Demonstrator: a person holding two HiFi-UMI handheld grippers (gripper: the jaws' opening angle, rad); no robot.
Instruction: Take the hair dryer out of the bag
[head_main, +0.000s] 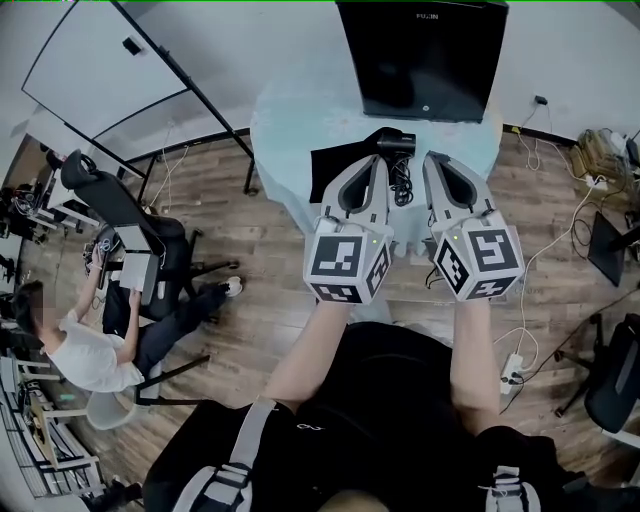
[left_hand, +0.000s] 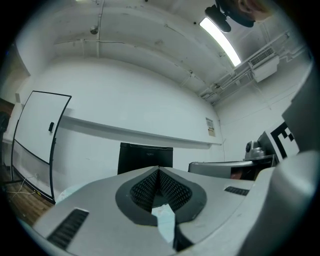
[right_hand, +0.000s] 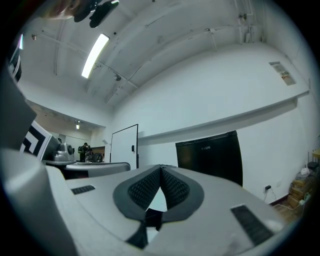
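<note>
Seen from the head view, the left gripper (head_main: 377, 162) and the right gripper (head_main: 433, 160) are held side by side in front of the body, close together but apart, both pointing level and away from the person. Each carries its marker cube at the rear, the left cube (head_main: 347, 262) and the right cube (head_main: 478, 262) facing upward. The bare left forearm (head_main: 305, 355) and right forearm (head_main: 475, 350) run roughly parallel back to the torso. In each gripper view the dark ribbed pads (left_hand: 145, 190) (right_hand: 145, 189) meet at the tips, jaws closed with nothing between them.
</note>
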